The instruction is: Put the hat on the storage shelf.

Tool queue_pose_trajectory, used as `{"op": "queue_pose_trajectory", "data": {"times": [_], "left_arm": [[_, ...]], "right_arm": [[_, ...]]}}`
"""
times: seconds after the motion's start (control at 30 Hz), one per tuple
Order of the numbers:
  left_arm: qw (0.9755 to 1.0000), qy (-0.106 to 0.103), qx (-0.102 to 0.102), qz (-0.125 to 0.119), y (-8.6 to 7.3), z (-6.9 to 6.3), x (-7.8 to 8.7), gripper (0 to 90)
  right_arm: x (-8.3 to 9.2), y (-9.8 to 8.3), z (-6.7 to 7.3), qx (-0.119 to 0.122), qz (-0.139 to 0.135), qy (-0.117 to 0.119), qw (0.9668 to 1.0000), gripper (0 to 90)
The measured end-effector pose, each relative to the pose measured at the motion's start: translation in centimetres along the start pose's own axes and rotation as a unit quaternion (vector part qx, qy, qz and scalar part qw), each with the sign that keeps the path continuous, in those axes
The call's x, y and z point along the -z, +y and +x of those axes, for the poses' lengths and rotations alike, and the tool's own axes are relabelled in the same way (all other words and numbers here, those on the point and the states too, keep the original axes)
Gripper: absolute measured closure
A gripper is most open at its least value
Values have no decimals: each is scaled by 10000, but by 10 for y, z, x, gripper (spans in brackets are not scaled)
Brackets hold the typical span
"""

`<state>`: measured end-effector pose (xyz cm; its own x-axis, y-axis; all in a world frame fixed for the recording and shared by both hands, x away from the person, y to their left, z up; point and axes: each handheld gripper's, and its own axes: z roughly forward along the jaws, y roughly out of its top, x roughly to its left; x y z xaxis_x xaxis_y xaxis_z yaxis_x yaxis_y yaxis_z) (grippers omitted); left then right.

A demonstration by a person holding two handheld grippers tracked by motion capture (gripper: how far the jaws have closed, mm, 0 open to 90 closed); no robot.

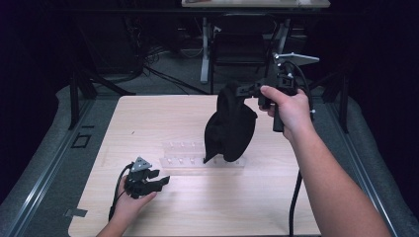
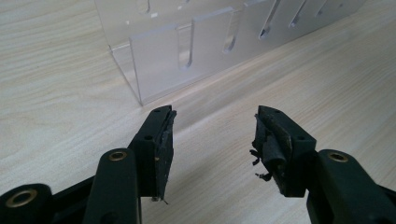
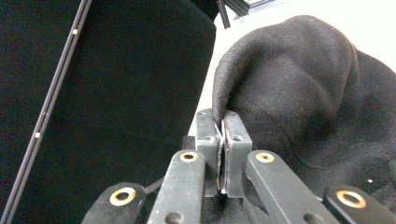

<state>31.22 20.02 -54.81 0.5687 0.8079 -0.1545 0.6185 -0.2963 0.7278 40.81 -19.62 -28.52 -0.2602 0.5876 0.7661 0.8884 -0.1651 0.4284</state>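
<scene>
**A:** So where are we at? We've got the right gripper (image 1: pixel 251 90) pinched tight on a fold of the black cloth (image 1: pixel 230 127), jaws fully together with only fabric between them. You can see the fold nipped right at the pad tips in the right gripper view. The cloth hangs in the air over the far half of the table (image 1: pixel 163 118), its bottom end dangling down to the clear slotted rack (image 1: pixel 184 160), touching it or just above, can't tell which.

**B:** Yeah, and our left gripper (image 1: pixel 165 180) sits low on the near left of the table, jaws spread wide, nothing in them. In the left gripper view it's pointed at the rack's near corner, just short of it, not touching.

**A:** So I'd call this the carry step: cloth lifted, not set down or draped anywhere yet.

**B:** Agreed. My guess is next we either lower it onto the table or rack, or bring the left one up to catch a free edge. The thing's floppy and bunched, so we'd want a clean hanging edge rather than the lump. And keep the right pinch closed till the second grip is on.
</scene>
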Motion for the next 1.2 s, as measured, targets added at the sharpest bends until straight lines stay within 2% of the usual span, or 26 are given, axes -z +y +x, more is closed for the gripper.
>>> {"op": "queue_pose_trajectory", "data": {"times": [0.23, 0.53, 0.7, 0.83, 0.87, 1.1, 1.2], "left_arm": [[10000, -10, -9, -6, 0, 0, 0, 471], [10000, -12, -21, 30, 1, 0, 0, 472], [10000, -14, -72, 27, 1, -2, 0, 471], [9999, -24, -138, -39, 2, -5, 0, 471], [9998, -21, -185, 6, 3, -5, 0, 471], [9996, -8, -213, -194, 5, -8, -1, 490], [9993, -109, -207, -274, 11, -11, -2, 495]], "right_arm": [[-11, 3, -2, -53, -26, -52, 10000, 876], [-18, 4, -9, -114, -42, -142, 9998, 876], [-22, 2, -10, -115, 43, -144, 9998, 875], [-26, 0, -7, -59, 108, -54, 9999, 875], [-27, -1, -6, -61, 100, -49, 9999, 874], [-31, -4, -3, -1, 138, 27, 9999, 872], [-36, -7, -2, -7, 174, 141, 9997, 871]]}}
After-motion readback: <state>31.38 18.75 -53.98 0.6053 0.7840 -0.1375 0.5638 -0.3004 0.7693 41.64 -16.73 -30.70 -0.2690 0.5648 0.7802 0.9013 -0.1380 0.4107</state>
